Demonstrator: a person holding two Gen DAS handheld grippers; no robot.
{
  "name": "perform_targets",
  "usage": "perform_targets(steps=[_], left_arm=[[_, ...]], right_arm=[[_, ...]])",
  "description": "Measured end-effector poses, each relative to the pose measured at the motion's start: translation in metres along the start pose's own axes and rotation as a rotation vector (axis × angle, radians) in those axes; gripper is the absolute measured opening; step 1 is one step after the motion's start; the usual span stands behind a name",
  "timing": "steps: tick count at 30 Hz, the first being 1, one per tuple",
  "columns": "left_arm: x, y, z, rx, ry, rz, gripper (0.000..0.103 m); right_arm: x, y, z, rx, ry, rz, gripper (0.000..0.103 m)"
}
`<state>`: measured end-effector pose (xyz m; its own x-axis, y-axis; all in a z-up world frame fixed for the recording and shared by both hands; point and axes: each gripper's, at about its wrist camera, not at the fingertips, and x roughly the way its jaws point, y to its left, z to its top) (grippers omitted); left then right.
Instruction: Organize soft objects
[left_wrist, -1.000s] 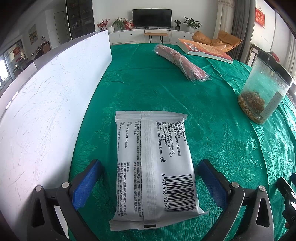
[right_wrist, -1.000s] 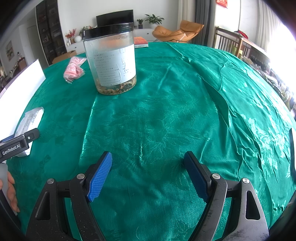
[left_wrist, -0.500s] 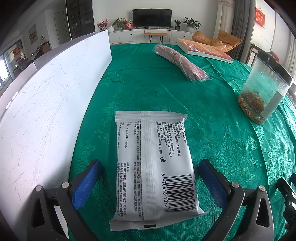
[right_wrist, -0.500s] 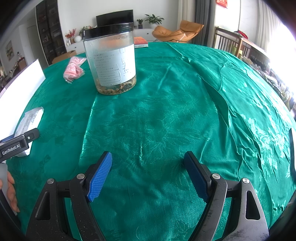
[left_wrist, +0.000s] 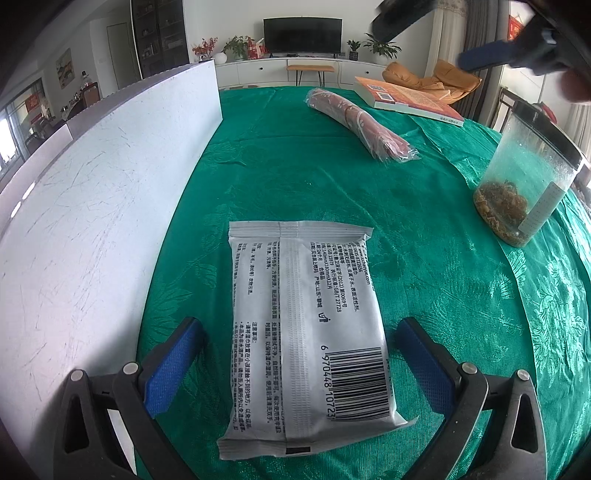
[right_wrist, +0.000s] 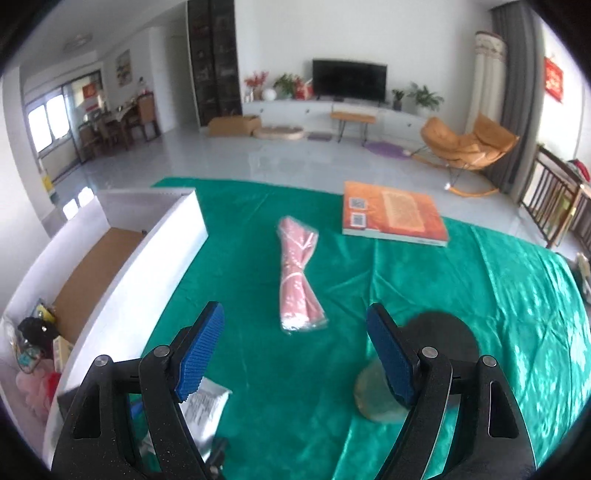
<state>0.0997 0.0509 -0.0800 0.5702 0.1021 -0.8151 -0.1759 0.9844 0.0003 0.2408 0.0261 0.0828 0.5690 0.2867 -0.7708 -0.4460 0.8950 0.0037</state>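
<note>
A white wipes pack (left_wrist: 306, 332) lies on the green tablecloth between the open fingers of my left gripper (left_wrist: 295, 354), which is low over the table with its jaws on either side of the pack, not touching it. The pack also shows in the right wrist view (right_wrist: 205, 410). A pink wrapped roll (left_wrist: 362, 127) lies farther back; it also shows in the right wrist view (right_wrist: 299, 273). My right gripper (right_wrist: 295, 350) is open and empty, raised high above the table, pointing toward the roll. It appears at the top right of the left wrist view (left_wrist: 491, 55).
A white box (right_wrist: 122, 258) stands along the left edge, with soft items in its near end (right_wrist: 33, 365). A clear jar with a black lid (left_wrist: 532, 177) stands at the right. An orange book (right_wrist: 391, 214) lies at the far side.
My right gripper has lifted up high from near the table's front and now looks down over the roll and the box. The left gripper and the pack have not moved.
</note>
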Motion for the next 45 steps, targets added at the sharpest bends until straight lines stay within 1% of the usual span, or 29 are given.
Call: perform_targets(steps=[1, 3, 6, 7, 8, 9, 11, 13, 16, 18, 20, 23, 24, 27, 29, 31, 32, 34, 36, 38, 39, 41, 42, 43, 45], left_arm=[[0.000, 0.000, 0.000, 0.000, 0.000, 0.000, 0.103], [-0.001, 0.000, 0.000, 0.000, 0.000, 0.000, 0.103], [-0.001, 0.000, -0.001, 0.000, 0.000, -0.001, 0.103], [-0.001, 0.001, -0.001, 0.000, 0.000, 0.000, 0.103], [-0.001, 0.001, -0.001, 0.000, 0.000, 0.000, 0.103], [-0.001, 0.001, -0.001, 0.000, 0.000, 0.000, 0.103], [0.000, 0.000, 0.000, 0.001, 0.000, 0.000, 0.103], [-0.001, 0.000, 0.000, 0.000, 0.000, -0.001, 0.103], [0.000, 0.000, 0.001, -0.004, -0.004, -0.012, 0.103], [-0.003, 0.006, 0.001, -0.038, -0.019, -0.051, 0.103], [-0.006, 0.010, 0.001, -0.058, -0.035, -0.102, 0.103], [-0.011, 0.020, 0.000, -0.106, -0.067, -0.221, 0.103], [-0.012, 0.023, 0.001, -0.118, -0.073, -0.250, 0.103], [-0.013, 0.026, 0.000, -0.131, -0.086, -0.323, 0.103], [-0.016, 0.028, 0.000, -0.138, -0.095, -0.374, 0.103], [-0.015, 0.029, -0.001, -0.143, -0.089, -0.370, 0.103], [-0.016, 0.030, -0.001, -0.146, -0.093, -0.386, 0.103], [-0.016, 0.031, -0.001, -0.149, -0.095, -0.406, 0.103], [-0.016, 0.030, -0.002, -0.142, -0.089, -0.395, 0.103], [-0.015, 0.025, -0.001, -0.120, -0.079, -0.365, 0.103], [-0.014, 0.023, -0.001, -0.111, -0.076, -0.353, 0.103], [-0.014, 0.023, -0.002, -0.105, -0.074, -0.344, 0.103], [-0.014, 0.022, -0.002, -0.102, -0.073, -0.340, 0.103], [-0.014, 0.021, -0.003, -0.096, -0.071, -0.332, 0.103], [-0.013, 0.014, -0.002, -0.065, -0.060, -0.291, 0.103]], right_arm=[[0.024, 0.005, 0.008, -0.016, 0.053, -0.012, 0.079], [0.067, 0.015, 0.015, -0.051, 0.129, -0.036, 0.079], [0.116, 0.011, 0.015, -0.035, 0.194, -0.075, 0.078], [0.127, 0.008, 0.015, -0.017, 0.205, -0.079, 0.072], [0.137, 0.004, 0.015, 0.007, 0.221, -0.081, 0.051], [0.145, -0.001, 0.014, 0.037, 0.242, -0.066, 0.039], [0.149, -0.007, 0.013, 0.064, 0.233, -0.041, 0.031], [0.134, -0.011, 0.013, 0.087, 0.192, -0.025, 0.020], [0.082, -0.021, 0.014, 0.153, 0.065, 0.019, 0.019], [0.038, -0.028, 0.011, 0.161, -0.015, 0.027, 0.019], [-0.004, -0.038, 0.000, 0.143, -0.065, 0.012, 0.019], [-0.053, -0.066, -0.028, 0.171, -0.117, -0.060, 0.019], [-0.066, -0.072, -0.036, 0.184, -0.144, -0.083, 0.019], [-0.101, -0.080, -0.065, 0.163, -0.224, -0.203, 0.019], [-0.119, -0.087, -0.089, 0.203, -0.267, -0.255, 0.019], [-0.125, -0.101, -0.105, 0.268, -0.287, -0.309, 0.019], [-0.128, -0.110, -0.115, 0.312, -0.295, -0.322, 0.020], [-0.124, -0.132, -0.126, 0.375, -0.274, -0.342, 0.020], [-0.123, -0.151, -0.137, 0.418, -0.262, -0.312, 0.020], [-0.132, -0.162, -0.146, 0.442, -0.297, -0.244, 0.020], [-0.141, -0.166, -0.151, 0.456, -0.319, -0.237, 0.020], [-0.156, -0.177, -0.158, 0.498, -0.343, -0.265, 0.020], [-0.159, -0.187, -0.163, 0.530, -0.330, -0.290, 0.020], [-0.156, -0.199, -0.167, 0.564, -0.296, -0.310, 0.020], [-0.138, -0.232, -0.181, 0.619, -0.197, -0.341, 0.020]])
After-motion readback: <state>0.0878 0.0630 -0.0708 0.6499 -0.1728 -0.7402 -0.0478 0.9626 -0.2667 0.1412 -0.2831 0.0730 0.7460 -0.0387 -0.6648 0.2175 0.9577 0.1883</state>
